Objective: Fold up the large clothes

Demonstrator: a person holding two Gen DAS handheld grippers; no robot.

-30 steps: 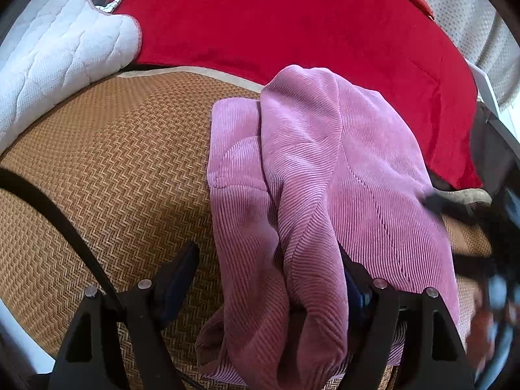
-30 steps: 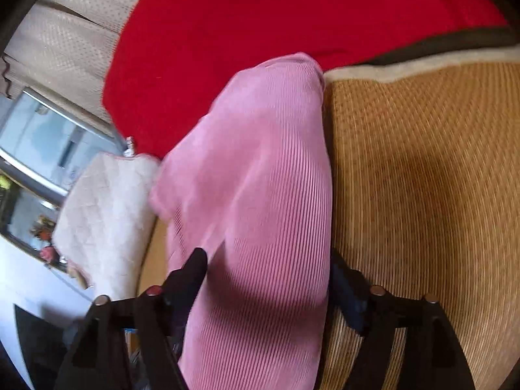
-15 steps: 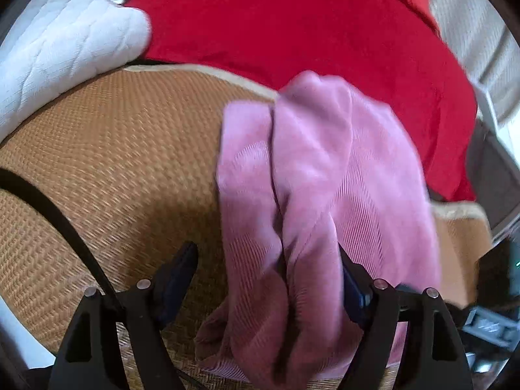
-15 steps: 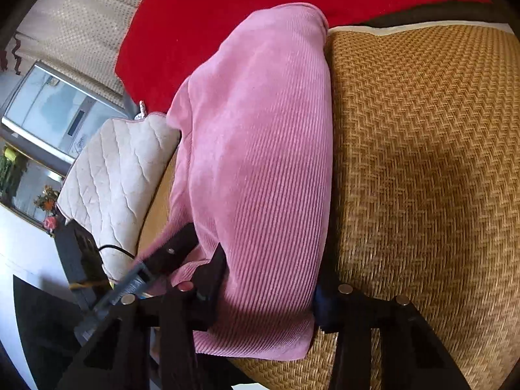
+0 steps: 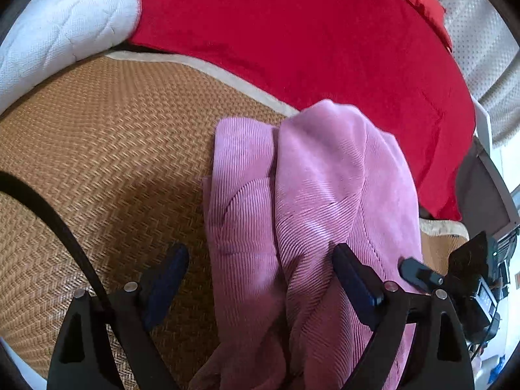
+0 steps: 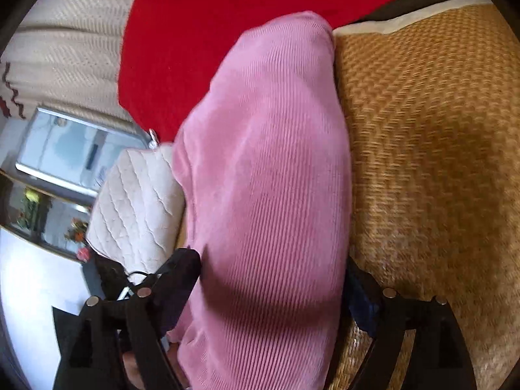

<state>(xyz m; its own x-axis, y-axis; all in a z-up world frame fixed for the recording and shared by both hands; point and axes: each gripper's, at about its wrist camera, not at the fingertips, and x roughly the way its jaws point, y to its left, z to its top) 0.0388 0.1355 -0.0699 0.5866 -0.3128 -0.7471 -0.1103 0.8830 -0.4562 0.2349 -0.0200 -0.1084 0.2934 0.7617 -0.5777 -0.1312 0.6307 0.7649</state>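
A pink corduroy garment (image 5: 325, 195) lies folded lengthwise on a woven straw mat (image 5: 113, 162). Its far end overlaps a red blanket. My left gripper (image 5: 258, 256) hangs over the near end with its jaws opening. The cloth lies between and under the fingers, the left pad stands clear of it and the right finger rests on top. My right gripper (image 6: 269, 266) straddles the garment (image 6: 269, 162) from the other side, its jaws opening too, and the cloth fills the gap without being pinched. One of its fingers (image 5: 414, 271) shows at the garment's right edge.
A red blanket (image 5: 308, 39) covers the far part of the bed. A white quilted cushion (image 5: 61, 26) lies at the far left, also in the right wrist view (image 6: 136, 214). Cream curtains (image 6: 71, 39) hang behind. A black cable (image 5: 61, 227) crosses the mat.
My left gripper has drawn back along the garment and widened, and the cloth now sits farther ahead. My right gripper narrowed on the cloth half a second ago and has spread again.
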